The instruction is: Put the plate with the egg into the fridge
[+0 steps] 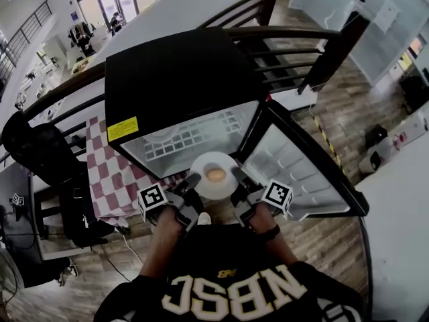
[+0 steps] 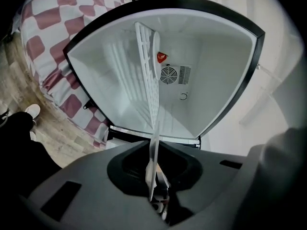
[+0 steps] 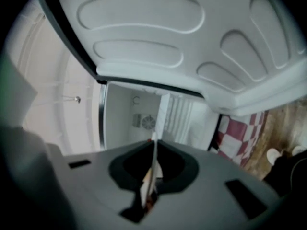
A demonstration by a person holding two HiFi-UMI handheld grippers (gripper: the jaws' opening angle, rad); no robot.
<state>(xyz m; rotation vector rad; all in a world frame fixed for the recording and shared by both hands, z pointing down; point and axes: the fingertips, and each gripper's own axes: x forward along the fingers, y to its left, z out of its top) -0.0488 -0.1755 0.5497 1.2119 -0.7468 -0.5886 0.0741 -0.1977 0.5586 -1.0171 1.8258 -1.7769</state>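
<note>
Head view, item 1: plate [image 1: 201, 164]. Round, white, shallow, prob. ceramic, so stiff, glossy, chips if knocked. Held in the air at the open mouth of the fridge [image 1: 181, 79], not yet inside.

Item 2: egg [image 1: 215, 174]. Small tan-orange round at plate centre, lying loose. Likely slides if the plate tips; keep level.

Grip: left gripper [image 1: 192, 182] has its jaws closed on the plate's left rim, right gripper [image 1: 237, 178] has its jaws closed on the right rim. Both gripper views show the rim edge-on, pinched thin between grey jaws. Opposite rim points look the right hold. Rim is smooth, so slip poss. w/ a light pinch. Load judged light to moderate.

Item 3: fridge. Compact black box, matte shell, yellow label on top. White moulded plastic inside, w/ white wire shelf [image 2: 146, 75] and round fan grille [image 2: 169, 74] on the far wall.

Item 4: door [image 1: 295, 170]. Swung open to the right, dark frame, ribbed white liner.

Item 5: checked cloth [image 1: 107, 173]. Red and white, soft, draped over the surface under the fridge. Wood-plank floor below.
</note>
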